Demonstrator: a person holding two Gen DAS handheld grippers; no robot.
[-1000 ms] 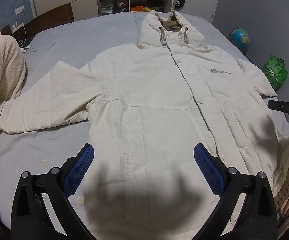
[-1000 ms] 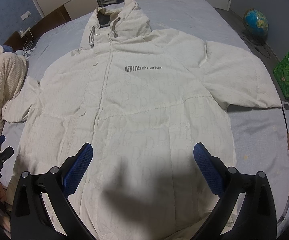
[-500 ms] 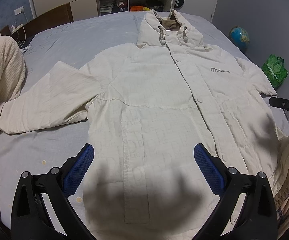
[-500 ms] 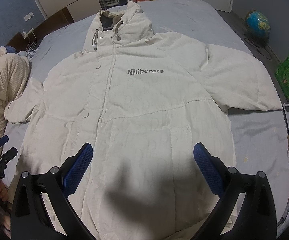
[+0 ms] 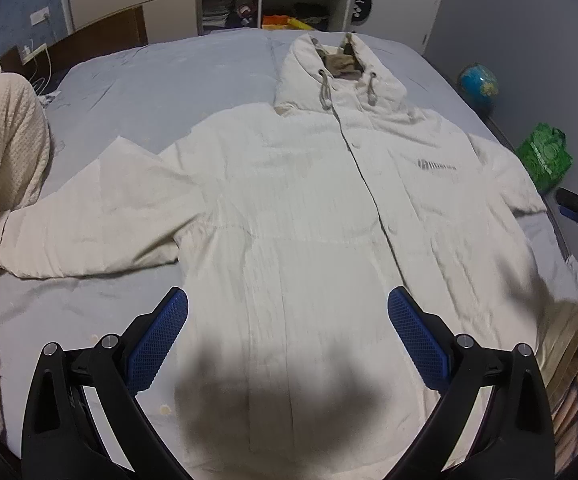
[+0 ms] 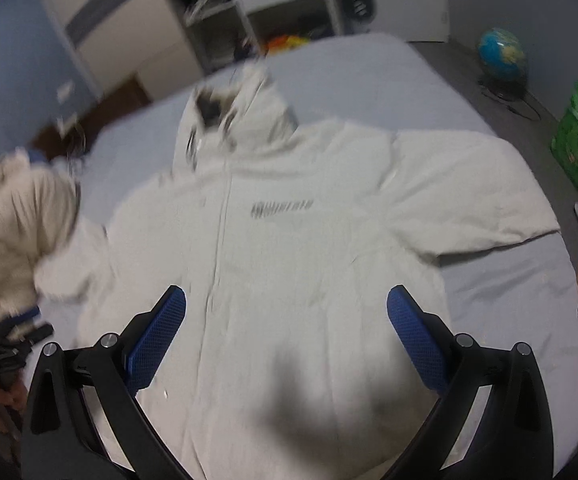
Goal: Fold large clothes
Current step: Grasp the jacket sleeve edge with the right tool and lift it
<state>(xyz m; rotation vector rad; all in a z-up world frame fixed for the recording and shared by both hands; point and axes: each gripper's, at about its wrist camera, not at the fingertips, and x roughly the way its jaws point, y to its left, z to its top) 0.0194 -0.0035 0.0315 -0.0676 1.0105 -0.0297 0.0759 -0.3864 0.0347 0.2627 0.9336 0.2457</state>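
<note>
The left gripper [image 5: 287,328] is held wide open with nothing between its blue pads [image 5: 157,344], poised above the lower front of the jacket [image 5: 309,220]. The right gripper [image 6: 287,328] is likewise fully open and empty, above the hem region on the other side of the front closure; its view is blurred, so fine detail there cannot be read. The jacket is laid face up and flat on the bed [image 5: 161,92], hood [image 5: 337,76] toward the headboard, with the left sleeve [image 5: 89,220] spread outward across the sheet and the right sleeve [image 6: 469,200] spread to the opposite side. No fold appears to have been started. For the first fold, each sleeve should probably be gripped near its cuff, where the fabric is thin enough to be pinched, and carried inward across the chest. A single layer edge should be taken rather than a bunched handful. The knitted blanket [image 5: 5,168] lies just beside the left cuff and should not be caught in the pinch.
</note>
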